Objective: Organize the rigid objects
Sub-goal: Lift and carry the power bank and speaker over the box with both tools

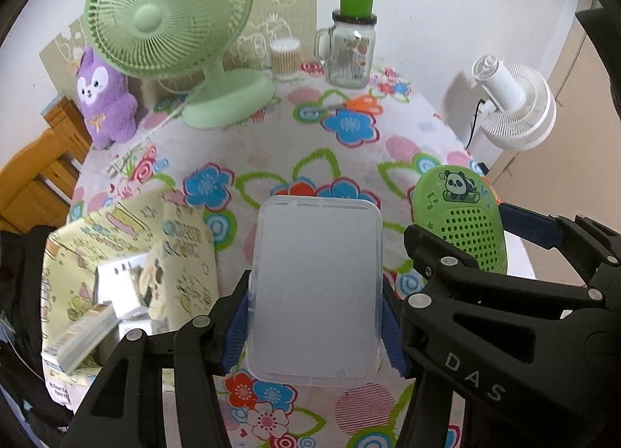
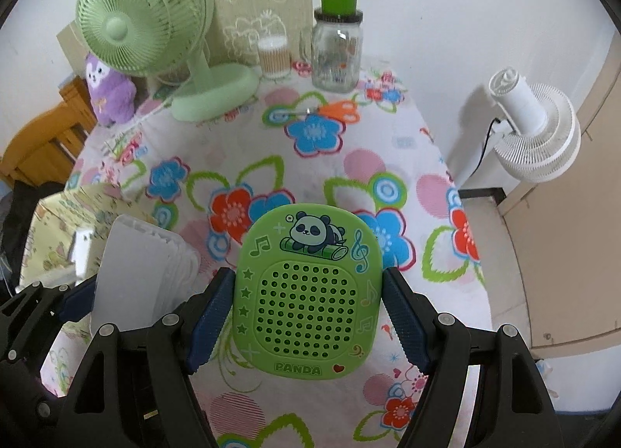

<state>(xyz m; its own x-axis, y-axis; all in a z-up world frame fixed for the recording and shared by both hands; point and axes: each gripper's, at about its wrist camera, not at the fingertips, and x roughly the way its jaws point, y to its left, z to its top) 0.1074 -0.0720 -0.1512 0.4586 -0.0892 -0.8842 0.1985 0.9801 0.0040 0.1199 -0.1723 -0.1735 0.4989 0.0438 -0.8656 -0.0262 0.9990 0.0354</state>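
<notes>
Left fingers: your left gripper [image 1: 316, 326] clamps the clear box [image 1: 316, 289] by its two long sides, both blue pads [image 1: 236, 326] pressed to the plastic.
Right fingers: your right gripper [image 2: 306, 322] grips the green speaker [image 2: 306, 298] by its left and right edges, pads [image 2: 403, 327] flat against it.
Clear box: frosted, rectangular with rounded corners, held above the near middle of the floral cloth [image 1: 271, 153]; its flat face is toward the left camera, and it shows edge-on at the near left of the right view.
Green speaker: rounded, with a panda drawing at its top, a grid of holes and the word PANDA at its bottom; held above the cloth, just right of the box, and seen at the right edge of the left view.
Yellow bag: a patterned bag [image 1: 128, 265] sits at the near left of the table, open at the top, with white packets inside.
Far left: a green fan [image 1: 174, 29] stands on the cloth, a purple plush [image 1: 103, 99] beside its base.
Far middle: a glass jar [image 1: 351, 48] with a green lid stands upright, a tub of cotton swabs [image 1: 285, 58] just left of it.
Right, off the table: a white fan [image 1: 516, 106] stands near the wall.
</notes>
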